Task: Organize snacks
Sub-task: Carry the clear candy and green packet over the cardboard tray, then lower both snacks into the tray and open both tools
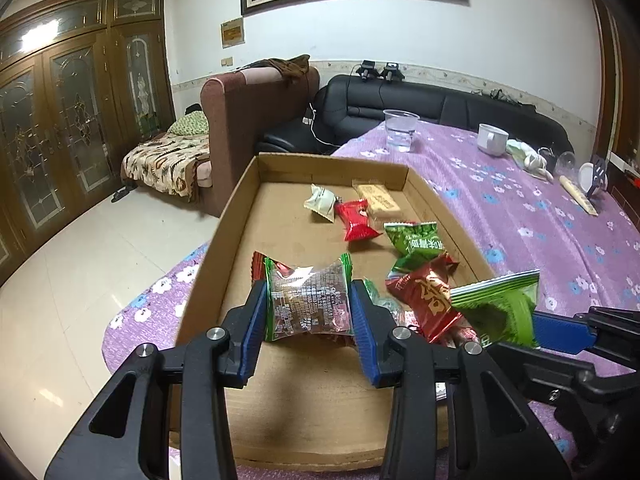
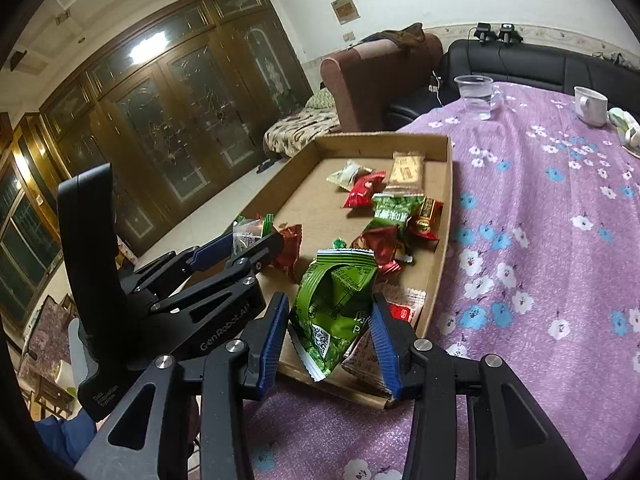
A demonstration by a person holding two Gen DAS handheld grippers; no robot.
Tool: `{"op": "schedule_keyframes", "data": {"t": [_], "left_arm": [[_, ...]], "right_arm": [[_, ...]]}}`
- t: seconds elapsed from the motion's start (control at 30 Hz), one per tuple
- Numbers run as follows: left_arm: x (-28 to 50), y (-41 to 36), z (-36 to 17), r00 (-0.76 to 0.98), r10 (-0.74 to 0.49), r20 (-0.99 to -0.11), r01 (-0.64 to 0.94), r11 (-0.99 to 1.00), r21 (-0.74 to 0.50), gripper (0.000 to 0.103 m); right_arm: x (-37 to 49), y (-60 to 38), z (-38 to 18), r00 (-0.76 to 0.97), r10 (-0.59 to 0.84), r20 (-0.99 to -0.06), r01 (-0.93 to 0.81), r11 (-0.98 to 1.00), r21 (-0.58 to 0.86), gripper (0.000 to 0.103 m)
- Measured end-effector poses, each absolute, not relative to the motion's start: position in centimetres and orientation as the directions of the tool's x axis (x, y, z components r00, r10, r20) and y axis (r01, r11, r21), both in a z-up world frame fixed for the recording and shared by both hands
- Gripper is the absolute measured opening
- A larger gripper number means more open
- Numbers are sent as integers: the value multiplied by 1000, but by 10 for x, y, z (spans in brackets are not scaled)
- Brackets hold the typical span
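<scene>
A shallow cardboard tray (image 1: 240,200) (image 2: 446,184) lies on the purple flowered tablecloth and holds several snack packets. My left gripper (image 1: 310,300) is shut on a clear packet with green ends (image 1: 308,304), held over the near part of the tray. My right gripper (image 2: 330,320) is shut on a crumpled green packet (image 2: 336,312) (image 1: 500,304) above the tray's near right corner. In the right wrist view the left gripper (image 2: 256,240) shows at the left with its packet. Red packets (image 1: 358,222), a green packet (image 1: 416,240), a cream one (image 1: 320,202) and a tan bar (image 1: 378,200) lie in the tray.
A clear plastic cup (image 1: 400,130) and a white mug (image 1: 492,140) stand at the table's far side. Small clutter (image 1: 576,184) sits at the far right. A brown armchair (image 1: 256,120) and black sofa (image 1: 440,108) stand behind the table; tiled floor lies to the left.
</scene>
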State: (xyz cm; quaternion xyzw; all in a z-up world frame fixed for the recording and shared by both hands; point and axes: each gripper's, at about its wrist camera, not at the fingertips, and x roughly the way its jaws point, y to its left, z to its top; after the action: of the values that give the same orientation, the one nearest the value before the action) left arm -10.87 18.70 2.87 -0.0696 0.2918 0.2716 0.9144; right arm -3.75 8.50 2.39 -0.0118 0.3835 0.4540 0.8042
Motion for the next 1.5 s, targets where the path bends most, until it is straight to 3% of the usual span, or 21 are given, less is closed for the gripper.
{"op": "schedule_keyframes", "data": {"t": [1.5], "left_arm": [[-80, 203, 10, 599, 436, -672, -527, 846, 80, 39]], "right_arm": [[-4, 110, 5, 336, 670, -662, -704, 645, 296, 42]]}}
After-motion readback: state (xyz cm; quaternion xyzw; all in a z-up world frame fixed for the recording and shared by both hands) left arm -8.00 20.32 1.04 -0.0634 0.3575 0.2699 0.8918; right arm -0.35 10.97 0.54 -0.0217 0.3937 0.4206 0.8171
